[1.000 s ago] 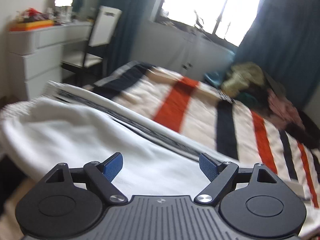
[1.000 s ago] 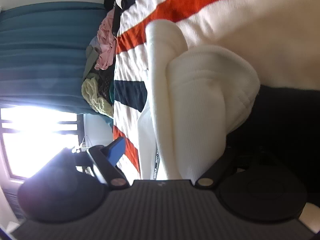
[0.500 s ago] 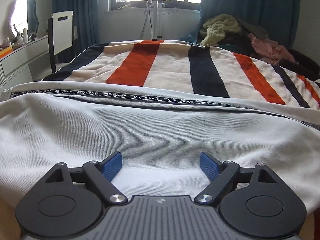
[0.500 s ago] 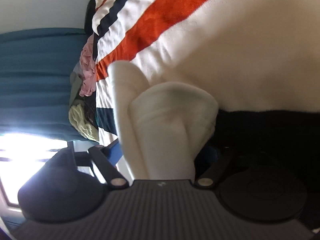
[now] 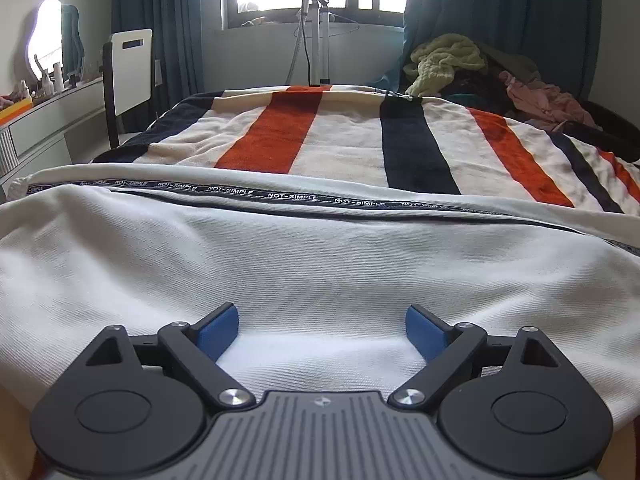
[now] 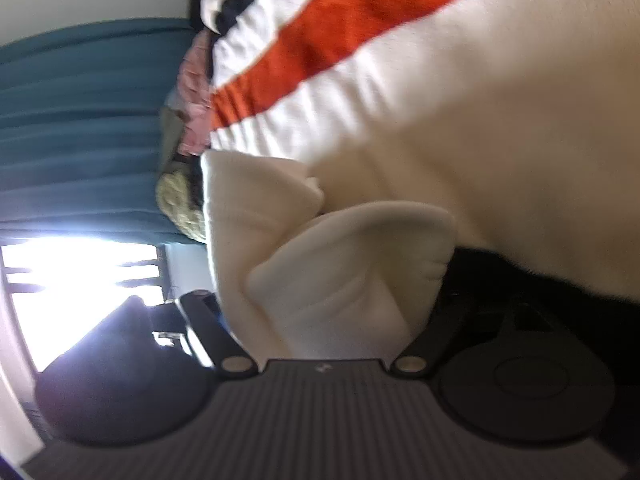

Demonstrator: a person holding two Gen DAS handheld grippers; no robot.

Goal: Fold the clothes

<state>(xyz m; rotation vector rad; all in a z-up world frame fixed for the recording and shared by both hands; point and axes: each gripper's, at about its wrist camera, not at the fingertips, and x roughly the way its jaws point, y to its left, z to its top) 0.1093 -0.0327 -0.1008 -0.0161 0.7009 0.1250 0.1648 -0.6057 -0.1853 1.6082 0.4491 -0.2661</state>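
Observation:
A white knit garment (image 5: 320, 264) with a black "NOT-SIMPLE" tape band (image 5: 292, 196) lies spread across the near end of the striped bed. My left gripper (image 5: 322, 332) is open, its blue pads (image 5: 218, 332) resting low on the white cloth with a ridge of it between them. In the right wrist view, rolled sideways, a folded bunch of the white garment (image 6: 332, 280) fills the space between the fingers of my right gripper (image 6: 320, 320). Its jaws stand wide apart around the cloth; the pads are hidden by it, so a grip is unclear.
The bed carries a cream blanket with orange and navy stripes (image 5: 360, 140). A heap of clothes (image 5: 480, 72) lies at the far right of the bed. A chair (image 5: 128, 68) and white dresser (image 5: 48, 120) stand at left, a stand (image 5: 316, 40) by the window.
The left view has swung from tilted to level and moved slightly closer over the white garment. The right gripper has shifted along the bed edge with the white cloth bunch between its fingers.

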